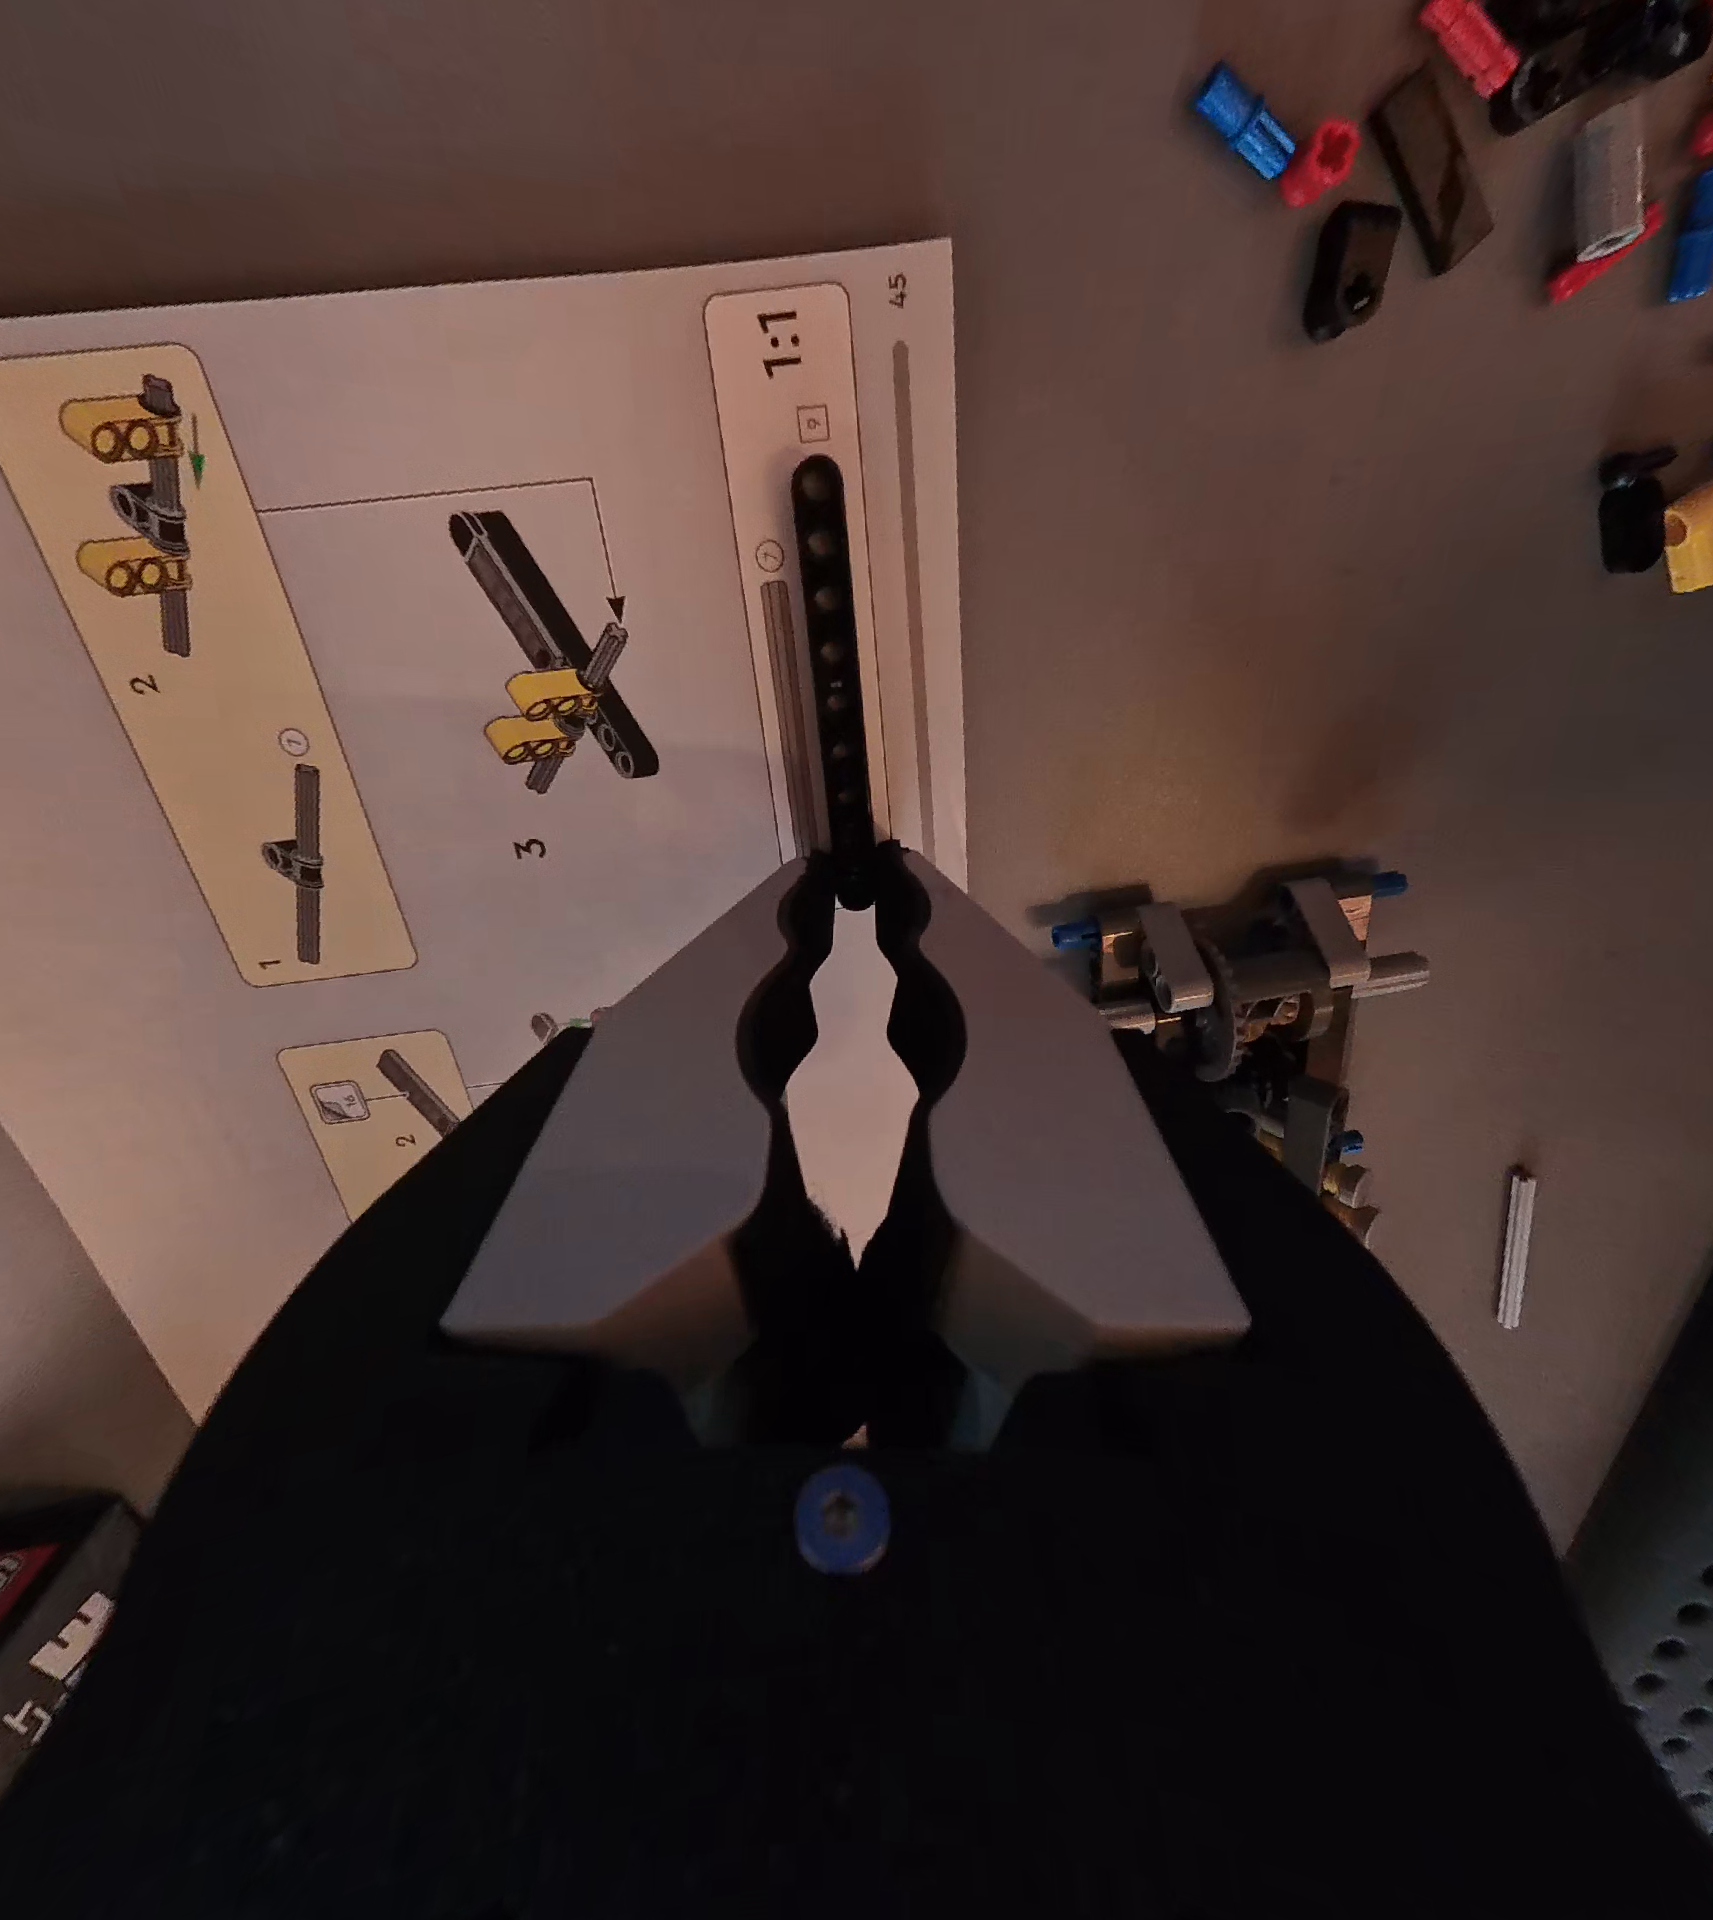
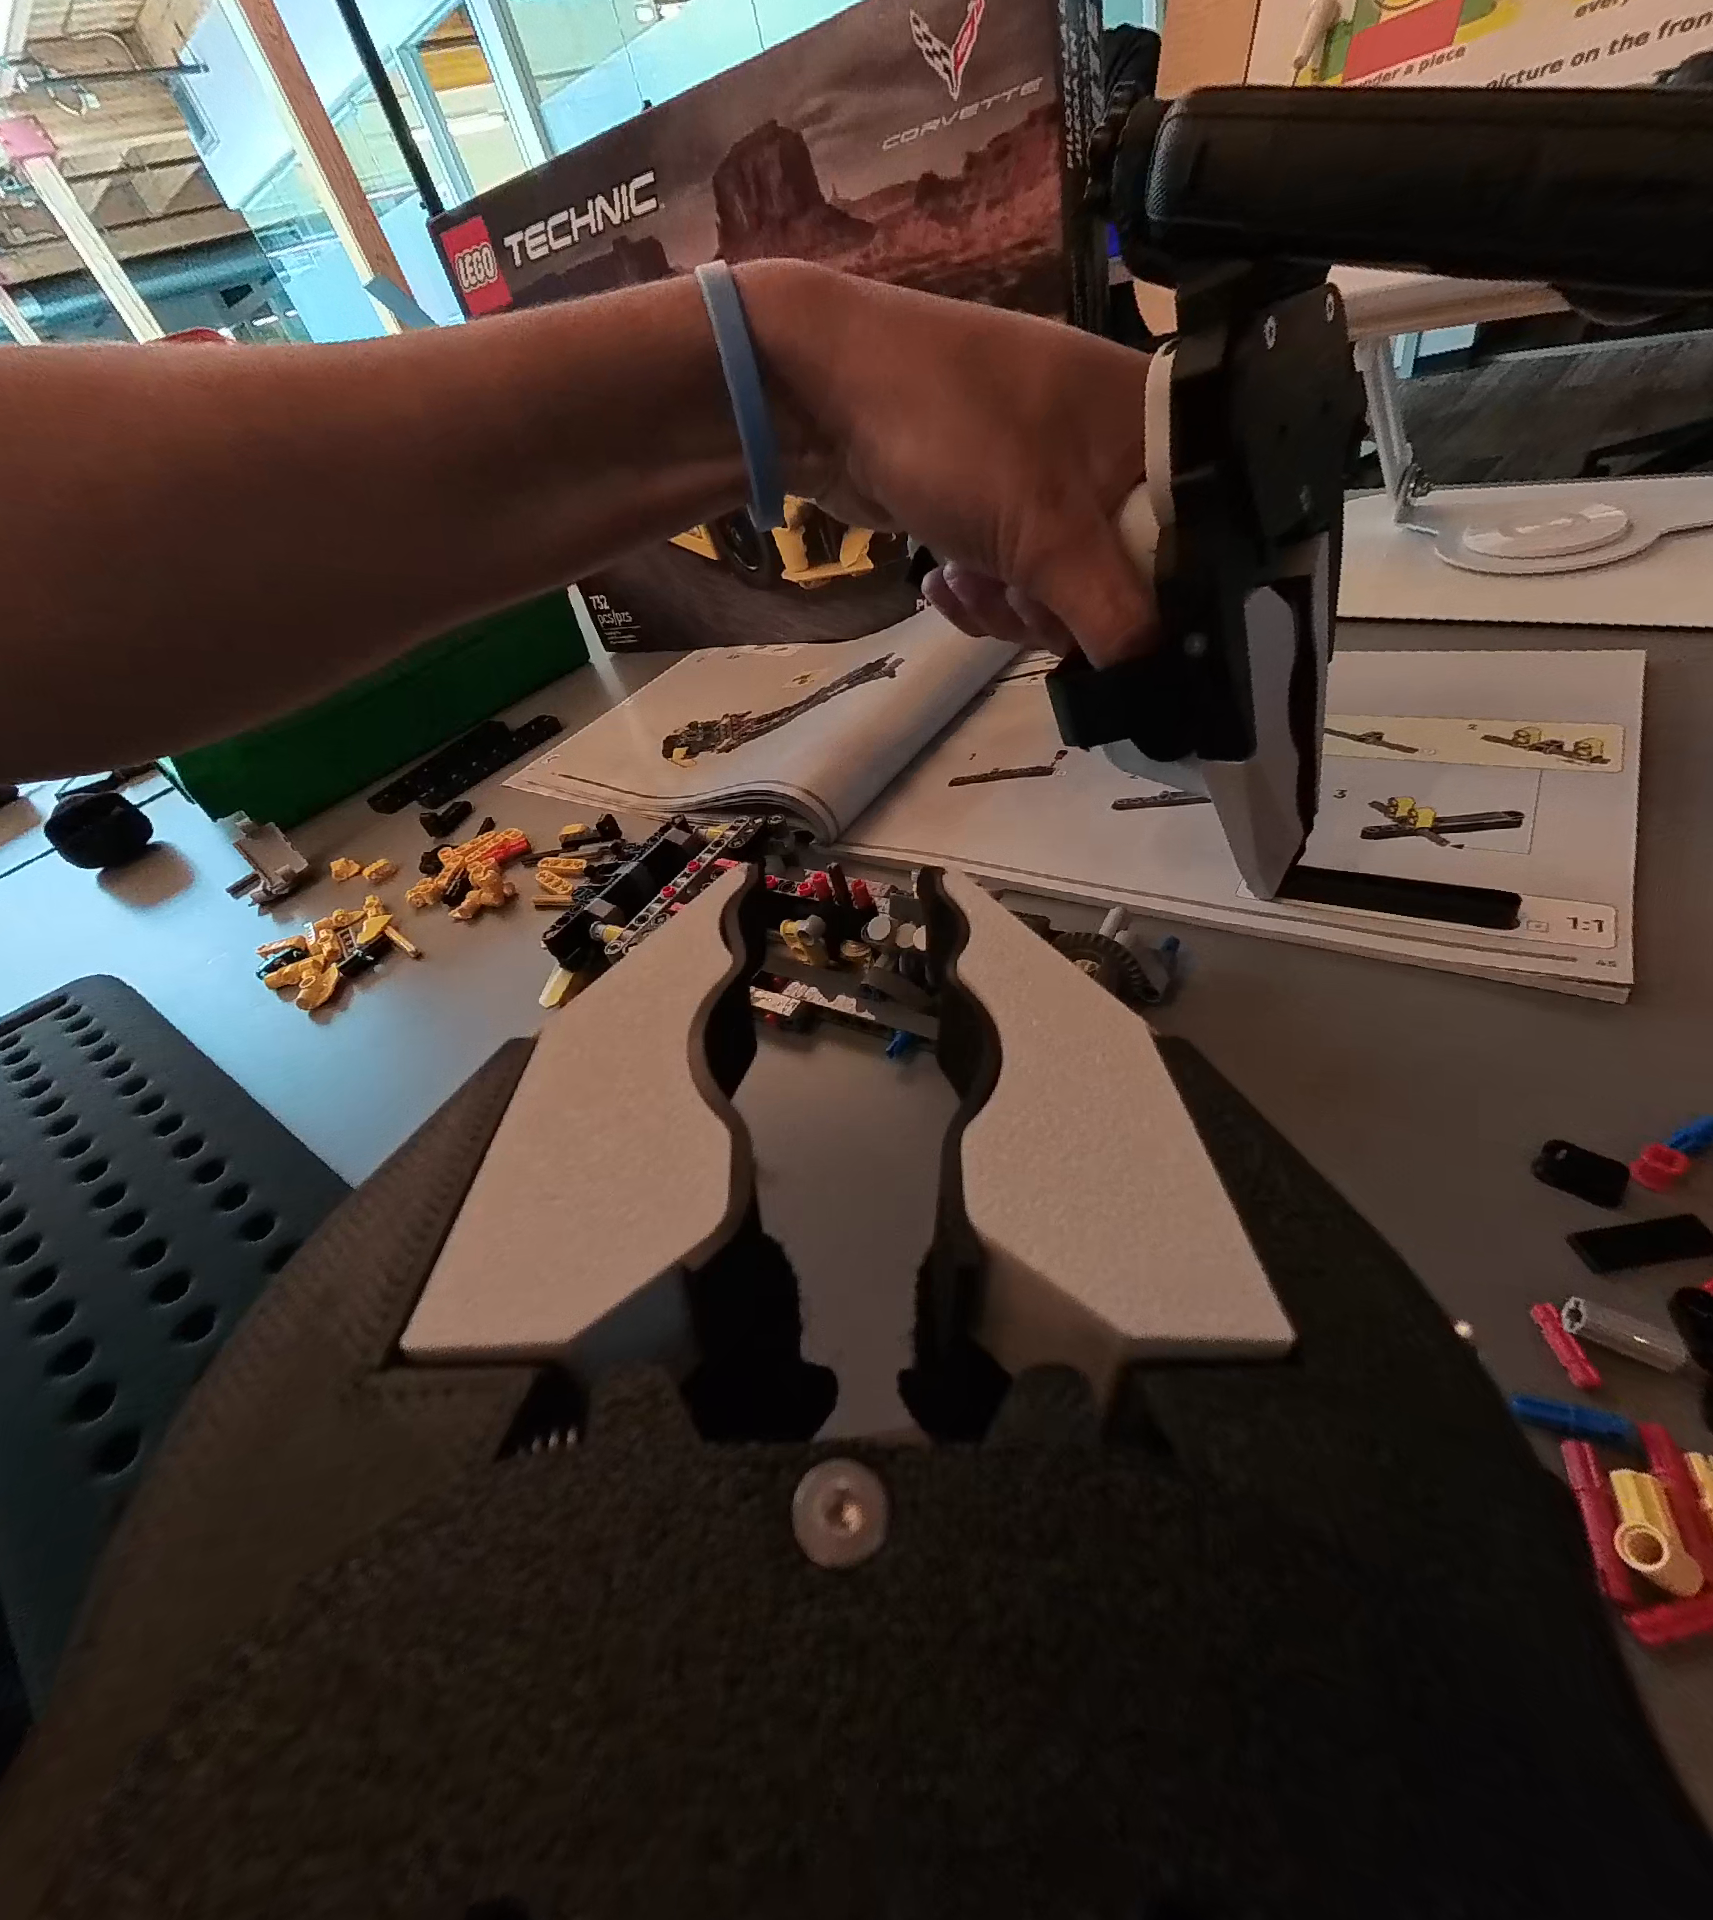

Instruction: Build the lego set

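Note:
My left gripper point(image 1: 854, 883) is shut on one end of a long black beam point(image 1: 831, 665). The beam lies flat on the open instruction booklet point(image 1: 478, 416), along the printed scale bar at the page's edge. In the right wrist view, a person's hand holds the left gripper point(image 2: 1278, 873) tip-down on the booklet point(image 2: 1454, 831), with the beam point(image 2: 1403, 904) at its tips. My right gripper point(image 2: 836, 883) is open and empty, hovering in front of the partly built grey and black assembly point(image 2: 831, 956). The assembly also shows in the left wrist view point(image 1: 1247, 997), just right of the booklet.
Loose red, blue, black and yellow pieces point(image 1: 1610, 156) lie right of the booklet, also in the right wrist view point(image 2: 1704, 1455). A white axle point(image 1: 1517, 1247) lies near the assembly. Yellow pieces point(image 2: 457, 873), the set's box point(image 2: 758, 208), a green bin point(image 2: 395, 717) and a perforated chair point(image 2: 83, 1195) stand left. The tips of one gripper are about 20 centimetres away from the tips of the other. The white axle point(image 1: 1517, 1247) is closer to my right gripper, around 12 centimetres from its tips; the left tips are 20 centimetres off.

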Demonstrator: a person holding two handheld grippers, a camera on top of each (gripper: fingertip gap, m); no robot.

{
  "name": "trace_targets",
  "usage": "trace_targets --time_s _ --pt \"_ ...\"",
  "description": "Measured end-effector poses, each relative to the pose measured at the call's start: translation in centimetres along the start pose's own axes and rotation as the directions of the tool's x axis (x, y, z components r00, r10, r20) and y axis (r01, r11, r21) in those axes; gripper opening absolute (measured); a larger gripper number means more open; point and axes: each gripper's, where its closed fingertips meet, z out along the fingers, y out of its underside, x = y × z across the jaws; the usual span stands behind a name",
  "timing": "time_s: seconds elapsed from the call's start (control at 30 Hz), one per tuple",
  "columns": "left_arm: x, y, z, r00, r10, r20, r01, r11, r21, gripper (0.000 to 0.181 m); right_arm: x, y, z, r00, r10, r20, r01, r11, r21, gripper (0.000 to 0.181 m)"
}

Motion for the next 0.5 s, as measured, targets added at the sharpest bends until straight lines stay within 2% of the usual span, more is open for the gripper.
trace_targets --time_s 0.33,0.4,0.5 --pt "-0.3 0.3 -0.5 0.999 0.012 0.044 -0.011 1.000 -0.011 0.006 0.1 -0.3 -0.3 1.000 0.006 -0.007 -0.006 1.000 0.025 0.029" --pt "0.3 1.8 -2.6 0.996 -0.020 0.091 0.022 1.000 -0.012 0.006 0.4 -0.6 -0.6 1.000 0.028 -0.010 -0.028 0.999 0.044 0.029" --pt "4.5 5.0 -7.5 0.990 -0.060 0.130 0.044 0.991 0.125 0.006 1.0 -0.9 -0.9 0.997 0.071 -0.017 -0.070 0.995 0.067 0.029"
